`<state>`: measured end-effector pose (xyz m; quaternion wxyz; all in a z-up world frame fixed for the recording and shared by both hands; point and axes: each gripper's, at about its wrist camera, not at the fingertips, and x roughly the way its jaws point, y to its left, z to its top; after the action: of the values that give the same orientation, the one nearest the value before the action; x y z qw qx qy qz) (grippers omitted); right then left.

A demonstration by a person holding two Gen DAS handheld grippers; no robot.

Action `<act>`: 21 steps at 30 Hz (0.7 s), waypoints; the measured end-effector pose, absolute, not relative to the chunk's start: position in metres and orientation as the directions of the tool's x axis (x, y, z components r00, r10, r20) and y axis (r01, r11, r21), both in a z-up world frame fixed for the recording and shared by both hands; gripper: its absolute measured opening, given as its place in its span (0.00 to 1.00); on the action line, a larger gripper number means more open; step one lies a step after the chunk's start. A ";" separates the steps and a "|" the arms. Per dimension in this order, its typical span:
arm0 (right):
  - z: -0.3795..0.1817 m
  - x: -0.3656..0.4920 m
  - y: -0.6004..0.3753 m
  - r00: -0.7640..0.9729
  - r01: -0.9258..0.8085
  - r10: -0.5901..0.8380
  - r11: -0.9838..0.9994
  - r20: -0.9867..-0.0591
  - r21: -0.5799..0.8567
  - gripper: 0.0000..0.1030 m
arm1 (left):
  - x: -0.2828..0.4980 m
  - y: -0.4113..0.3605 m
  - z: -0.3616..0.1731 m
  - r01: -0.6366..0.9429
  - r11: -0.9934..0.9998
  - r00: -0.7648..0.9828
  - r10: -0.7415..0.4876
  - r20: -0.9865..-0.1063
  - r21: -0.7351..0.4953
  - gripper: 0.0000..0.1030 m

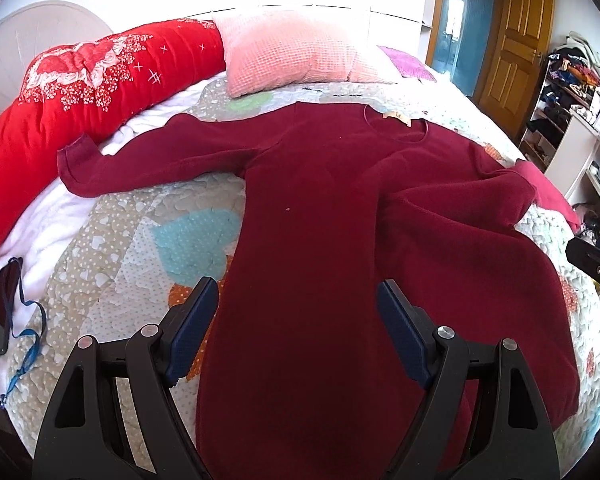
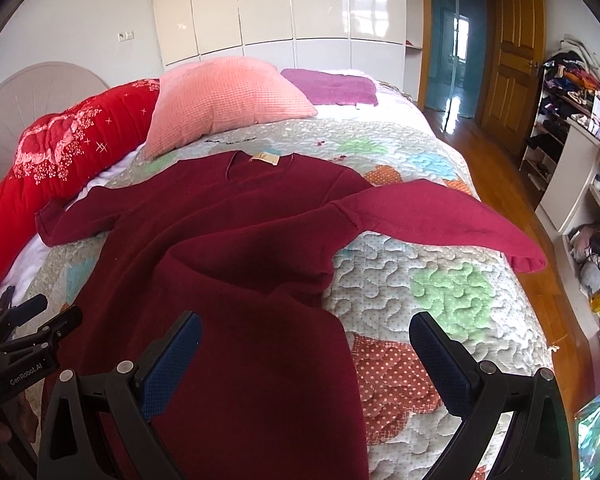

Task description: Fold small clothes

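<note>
Knitwear is lying ahead: the maroon sweater (image 1: 320, 208), seemingly soft, limp and light, is sprawling beneath both claws. The left gripper (image 1: 298, 300) and right gripper (image 2: 306, 338) are gaping wide, gripping nothing; pinching the hem corners nearest each looks best.

The left gripper (image 1: 296, 320) is made of black plastic with big cut-out holes. Its two fingers (image 1: 198, 326) have dark blue bumpy pads, and round silver screws sit on its joints. The right gripper (image 2: 306, 358) looks the same: black arms, blue pads, shiny screws. In the right wrist view, white letters on the left gripper's side spell "GenRobot.AI".
</note>
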<state>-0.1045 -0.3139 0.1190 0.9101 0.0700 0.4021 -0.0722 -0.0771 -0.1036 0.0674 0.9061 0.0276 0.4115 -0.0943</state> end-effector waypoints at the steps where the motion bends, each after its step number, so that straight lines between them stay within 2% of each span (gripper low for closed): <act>1: 0.118 -0.103 -0.314 0.664 0.187 -0.071 0.980 -0.744 0.073 1.00 | -0.076 -0.103 0.066 0.192 0.981 0.642 -0.148 -0.752 -0.029 0.79; 21: 0.101 -0.076 -0.302 0.639 0.170 -0.035 0.981 -0.768 0.096 1.00 | -0.059 -0.105 0.055 0.174 0.984 0.626 -0.134 -0.768 -0.030 0.79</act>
<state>-0.0757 -0.3021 0.1012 0.9018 0.0797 0.4209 -0.0569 -0.0592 -0.1051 0.0547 0.9014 0.0234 0.4239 -0.0856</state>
